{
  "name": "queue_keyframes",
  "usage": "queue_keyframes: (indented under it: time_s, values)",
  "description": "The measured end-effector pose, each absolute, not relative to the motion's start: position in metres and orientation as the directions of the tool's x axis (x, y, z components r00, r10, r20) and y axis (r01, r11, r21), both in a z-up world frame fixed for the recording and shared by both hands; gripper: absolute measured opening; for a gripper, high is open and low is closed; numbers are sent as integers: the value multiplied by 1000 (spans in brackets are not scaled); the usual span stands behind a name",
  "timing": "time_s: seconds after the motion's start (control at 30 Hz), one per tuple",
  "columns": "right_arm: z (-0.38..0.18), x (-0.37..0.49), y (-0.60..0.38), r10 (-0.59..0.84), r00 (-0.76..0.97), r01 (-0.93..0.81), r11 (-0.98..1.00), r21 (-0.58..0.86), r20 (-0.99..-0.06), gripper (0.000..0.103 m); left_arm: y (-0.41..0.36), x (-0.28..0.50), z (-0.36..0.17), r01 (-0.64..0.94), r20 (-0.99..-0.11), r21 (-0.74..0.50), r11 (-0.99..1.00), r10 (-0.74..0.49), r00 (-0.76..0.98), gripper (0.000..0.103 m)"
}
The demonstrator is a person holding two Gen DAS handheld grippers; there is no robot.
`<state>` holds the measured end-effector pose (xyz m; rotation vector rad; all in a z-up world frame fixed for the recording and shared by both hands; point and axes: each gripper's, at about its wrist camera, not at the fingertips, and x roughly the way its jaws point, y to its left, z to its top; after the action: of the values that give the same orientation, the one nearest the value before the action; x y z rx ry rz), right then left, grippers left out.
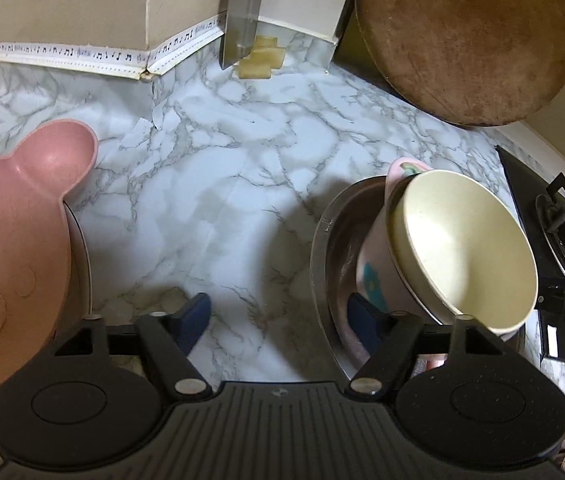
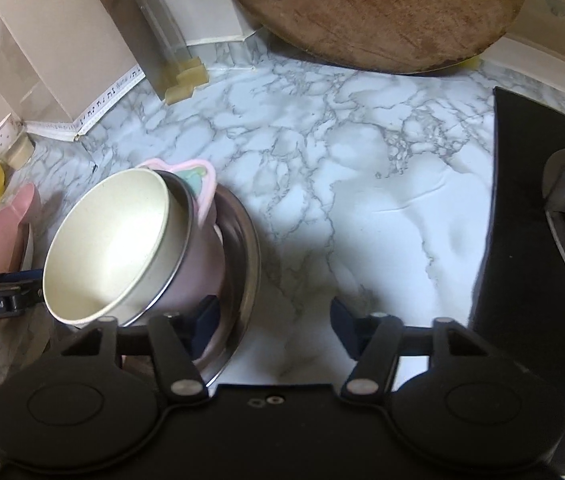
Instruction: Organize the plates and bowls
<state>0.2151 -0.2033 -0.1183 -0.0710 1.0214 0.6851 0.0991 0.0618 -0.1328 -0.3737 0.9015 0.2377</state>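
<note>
Two tongs at the metal basin: grip the rim before lifting

Both tongs stand apart, clamped on nothing. The left gripper (image 1: 278, 320) and right gripper (image 2: 274, 320) each straddle the metal basin (image 2: 248, 240) rim, lower left of the right view. Inside, a cream bowl (image 2: 122, 240) leans, seemingly nested in a pink cup (image 2: 198, 276). Close fully on the rim, then lift level, so the bowl does not slide. The pink plate (image 1: 14, 240) waits at the left.

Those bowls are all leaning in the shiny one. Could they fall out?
Maybe. The cream bowl and the pink bowl lean steeply inside the steel bowl, so a nudge from the left gripper or right gripper might tip them onto the counter. The stove is close too.
</note>
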Motion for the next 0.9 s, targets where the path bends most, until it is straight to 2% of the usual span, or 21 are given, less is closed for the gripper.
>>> queue_keyframes:
  time_s: [0.27, 0.33, 0.4, 0.53, 0.6, 0.67, 0.9]
  values:
    - [-124, 218, -192, 485, 323, -563, 789, 246, -813, 39, 60, 110, -140, -366, -816, -227, 902, 28, 577, 64]
    - [-125, 220, -190, 484, 322, -561, 790, 248, -813, 36, 61, 110, -142, -374, -819, -226, 899, 32, 572, 63]
    - [-125, 222, -188, 488, 319, -558, 790, 255, -813, 34, 63, 111, -142, -380, -821, -235, 895, 27, 571, 54]
    - [-126, 222, -186, 483, 319, -556, 792, 252, -816, 32, 64, 112, -143, -384, -825, -244, 891, 18, 564, 54]
    - [-126, 222, -187, 485, 316, -548, 795, 260, -816, 30, 63, 113, -143, -376, -824, -246, 893, 11, 566, 47]
    - [-126, 221, -187, 485, 316, -543, 797, 264, -815, 28, 61, 114, -143, -365, -822, -265, 893, -11, 570, 34]
    - [-127, 216, -180, 483, 291, -535, 797, 278, -826, 14, 53, 116, -139, -321, -816, -275, 906, -43, 577, 13]
